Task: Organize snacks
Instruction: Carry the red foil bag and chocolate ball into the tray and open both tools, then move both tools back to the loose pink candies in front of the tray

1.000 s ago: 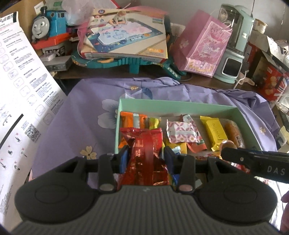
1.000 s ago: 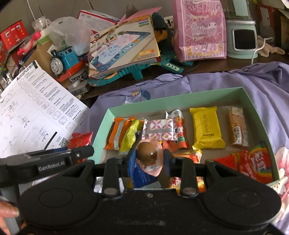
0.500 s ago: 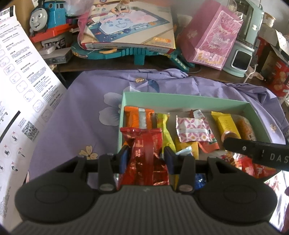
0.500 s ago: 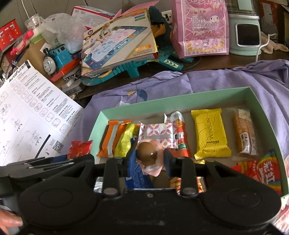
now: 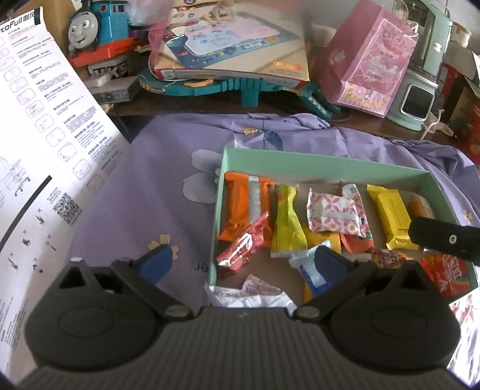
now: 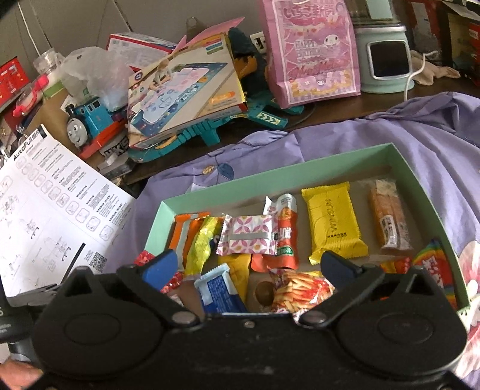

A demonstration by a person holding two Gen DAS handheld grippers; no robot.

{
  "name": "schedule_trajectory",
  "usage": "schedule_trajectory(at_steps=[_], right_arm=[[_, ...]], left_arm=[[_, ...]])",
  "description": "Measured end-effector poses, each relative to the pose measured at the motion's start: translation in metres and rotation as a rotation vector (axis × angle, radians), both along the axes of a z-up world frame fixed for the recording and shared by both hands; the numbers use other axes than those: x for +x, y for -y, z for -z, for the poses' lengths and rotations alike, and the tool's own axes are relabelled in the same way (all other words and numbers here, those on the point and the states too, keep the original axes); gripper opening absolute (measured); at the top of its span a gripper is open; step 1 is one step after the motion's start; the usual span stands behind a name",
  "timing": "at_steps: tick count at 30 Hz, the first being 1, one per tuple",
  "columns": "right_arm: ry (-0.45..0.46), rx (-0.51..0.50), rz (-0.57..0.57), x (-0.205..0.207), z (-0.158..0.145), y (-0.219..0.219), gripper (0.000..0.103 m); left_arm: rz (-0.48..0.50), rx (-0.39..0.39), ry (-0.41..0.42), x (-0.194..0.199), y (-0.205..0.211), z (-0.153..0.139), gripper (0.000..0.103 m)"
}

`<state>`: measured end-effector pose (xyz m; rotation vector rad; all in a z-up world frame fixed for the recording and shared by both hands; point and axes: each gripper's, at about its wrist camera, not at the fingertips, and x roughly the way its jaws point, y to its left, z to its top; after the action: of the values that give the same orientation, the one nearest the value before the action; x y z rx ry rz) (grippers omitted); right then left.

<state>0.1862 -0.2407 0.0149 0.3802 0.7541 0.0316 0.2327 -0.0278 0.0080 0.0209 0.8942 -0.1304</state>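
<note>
A mint-green tray (image 5: 315,159) on purple cloth holds several snack packets. My left gripper (image 5: 241,261) hovers over the tray's near left corner with its jaws opening wide. A red foil packet (image 5: 244,246) lies loose between the fingers, leaning on the tray's left wall, with no pad touching it. My right gripper (image 6: 249,265) hangs over the near side of the tray (image 6: 270,177), its jaws opening too. Below it a round brown snack (image 6: 264,292) rests on the tray floor between a blue packet (image 6: 220,289) and a fries-print packet (image 6: 300,289). The right gripper's finger (image 5: 447,240) shows at the left view's right edge.
A white instruction sheet (image 5: 45,150) lies left of the tray. Behind the floral cloth (image 5: 135,195) stand a toy train (image 5: 96,27), a game box (image 5: 234,45), a pink gift bag (image 5: 372,60) and a mint appliance (image 5: 420,90). A crumpled white wrapper (image 5: 249,295) sits by the tray's near edge.
Both grippers went from shut to wide open. The red packet dropped from the left gripper into the tray's left corner. The round brown snack dropped from the right gripper onto the tray floor.
</note>
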Motion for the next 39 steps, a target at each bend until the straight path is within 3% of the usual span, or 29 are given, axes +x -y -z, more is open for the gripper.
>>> schedule_trajectory(at_steps=[27, 39], right_arm=[[0.039, 0.001, -0.015, -0.076, -0.029, 0.0, 0.103], [-0.06, 0.045, -0.015, -0.116, 0.005, 0.001, 0.103]], left_arm=[[0.018, -0.009, 0.041, -0.068, -0.007, -0.032, 0.103], [0.024, 0.019, -0.09, -0.123, -0.029, 0.017, 0.103]])
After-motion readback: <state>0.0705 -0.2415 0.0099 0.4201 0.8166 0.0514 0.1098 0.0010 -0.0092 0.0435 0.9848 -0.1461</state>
